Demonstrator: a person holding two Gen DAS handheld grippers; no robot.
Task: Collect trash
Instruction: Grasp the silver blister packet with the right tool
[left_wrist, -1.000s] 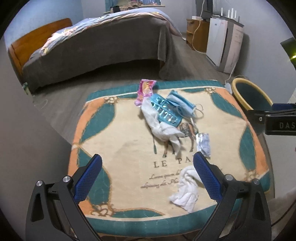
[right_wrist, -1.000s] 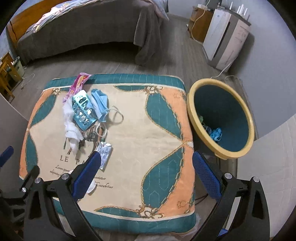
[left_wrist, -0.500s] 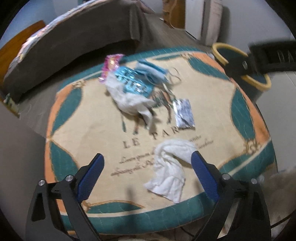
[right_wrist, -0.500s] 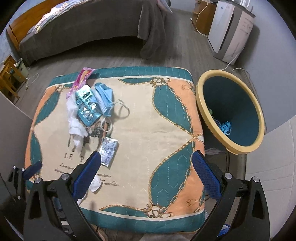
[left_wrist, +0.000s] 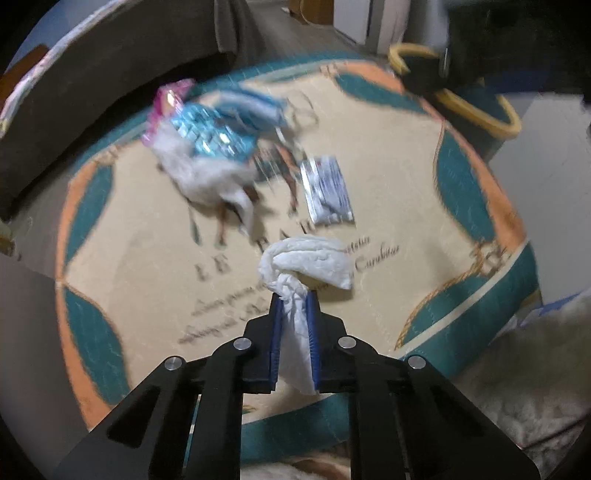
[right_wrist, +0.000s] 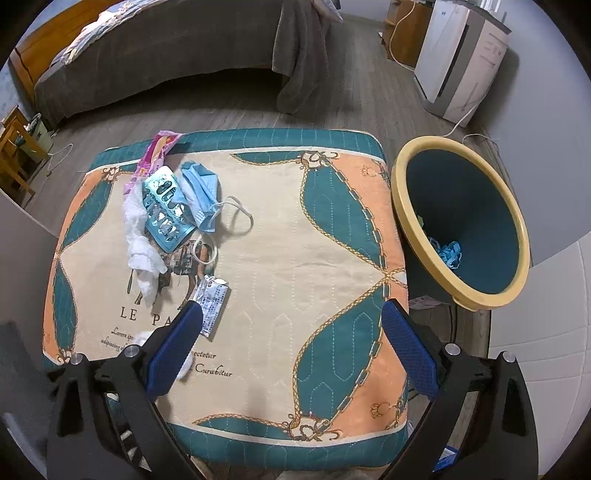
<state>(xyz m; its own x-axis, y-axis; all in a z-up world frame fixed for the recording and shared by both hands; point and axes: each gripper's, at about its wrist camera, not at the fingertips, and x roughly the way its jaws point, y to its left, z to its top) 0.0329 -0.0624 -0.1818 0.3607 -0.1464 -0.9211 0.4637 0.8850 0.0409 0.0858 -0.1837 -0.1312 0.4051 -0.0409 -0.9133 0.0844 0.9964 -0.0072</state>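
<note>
My left gripper is shut on a crumpled white tissue near the front edge of the patterned cushion. Farther back lie a silver foil packet, a second white tissue, a blue blister pack, a blue face mask and a pink wrapper. My right gripper is open and empty above the cushion's front half. The same foil packet, blister pack, mask and pink wrapper show in the right wrist view.
A yellow-rimmed teal bin holding some blue trash stands on the floor right of the cushion. A bed lies beyond. A white appliance and wooden cabinet stand at the back right. A wooden stool is at far left.
My left gripper moved forward and down to the white tissue and shut on it. My right gripper shifted slightly and stayed open.
</note>
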